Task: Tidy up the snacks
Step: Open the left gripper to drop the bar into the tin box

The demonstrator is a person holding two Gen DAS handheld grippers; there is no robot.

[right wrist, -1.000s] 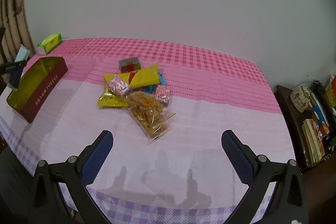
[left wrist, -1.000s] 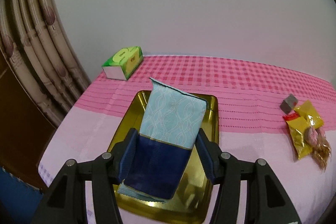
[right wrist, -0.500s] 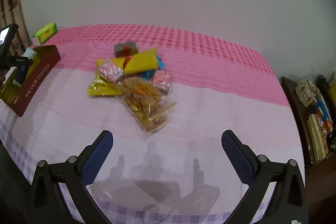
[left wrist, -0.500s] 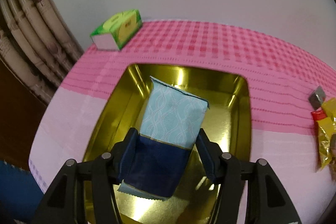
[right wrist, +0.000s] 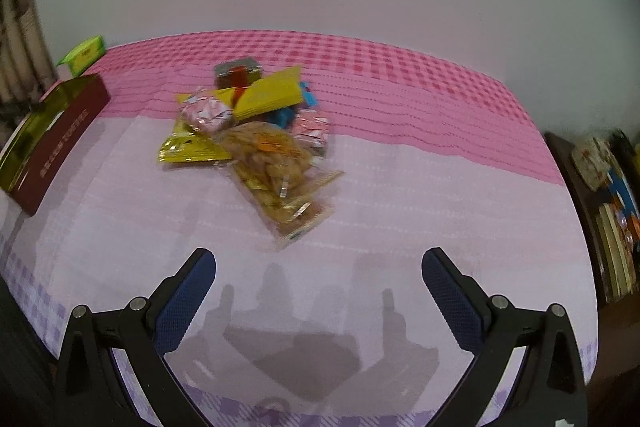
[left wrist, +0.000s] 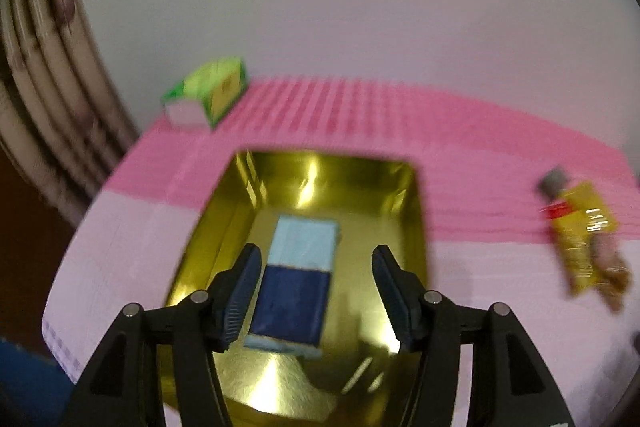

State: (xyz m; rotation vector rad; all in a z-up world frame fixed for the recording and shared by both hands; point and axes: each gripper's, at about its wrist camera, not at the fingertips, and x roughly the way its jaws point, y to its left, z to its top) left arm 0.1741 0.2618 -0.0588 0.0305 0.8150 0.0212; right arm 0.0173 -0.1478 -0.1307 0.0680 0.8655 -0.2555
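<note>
A snack packet, light blue at the far end and dark blue at the near end, lies flat on the bottom of the gold tin. My left gripper hangs over it with its jaws opening; the packet shows between the fingers with a gap on each side, and the pads do not touch it. The left wrist view is blurred. My right gripper stands open over the bare cloth, nothing between its fingers. A pile of snack packets lies beyond it, mid-table.
The tin sits at the table's left edge, its dark red side facing the pile. A green tissue box stands at the far left corner. Yellow snack packets lie to the tin's right. A cluttered shelf stands off the right edge.
The left jaws have spread and let go of the blue packet, which now lies flat in the tin. The right gripper has sunk closer to the table and the pile.
</note>
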